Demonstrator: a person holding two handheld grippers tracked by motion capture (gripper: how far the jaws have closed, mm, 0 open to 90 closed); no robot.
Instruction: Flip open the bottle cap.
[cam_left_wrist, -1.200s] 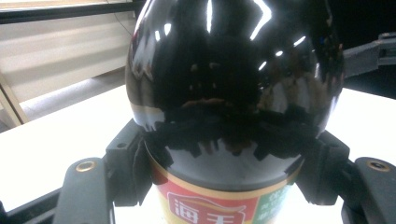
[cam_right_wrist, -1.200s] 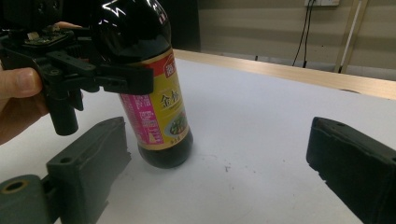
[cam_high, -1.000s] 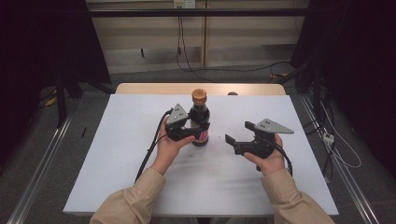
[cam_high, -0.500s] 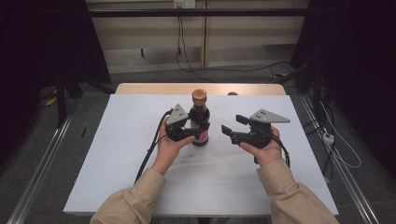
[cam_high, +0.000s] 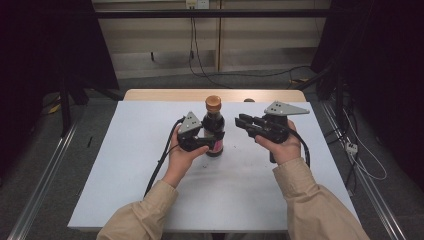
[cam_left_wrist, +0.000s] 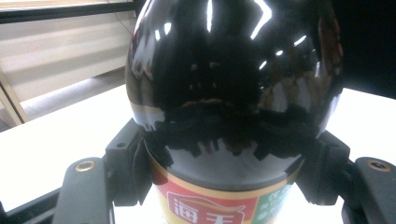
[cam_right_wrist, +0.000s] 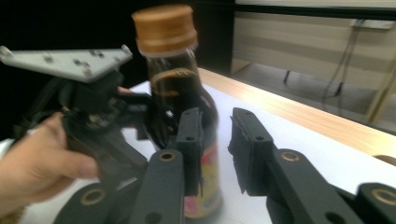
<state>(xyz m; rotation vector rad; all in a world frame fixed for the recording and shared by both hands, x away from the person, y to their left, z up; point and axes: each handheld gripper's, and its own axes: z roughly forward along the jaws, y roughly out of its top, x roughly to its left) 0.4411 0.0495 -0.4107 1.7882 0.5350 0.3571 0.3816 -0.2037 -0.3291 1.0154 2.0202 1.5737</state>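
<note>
Bottle (cam_high: 214, 131) upright on worktop (cam_high: 125, 165) | left gripper (cam_high: 200, 141) fingers clamped on bottle | right gripper (cam_high: 243, 121) fingers just closing, nothing between, beside bottle

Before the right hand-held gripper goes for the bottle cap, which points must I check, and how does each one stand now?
1. Left hand-held gripper shut on bottle: ok.
2. Bottle upright on table: ok.
3. Cap on the neck: ok.
4. Right hand-held gripper around cap: not ok; its jaws have just been closing, nothing between them, beside the bottle.
5. Jaw gap fits cap: not ok, looks too narrow.
6. Cap tightness: cannot tell.
</note>
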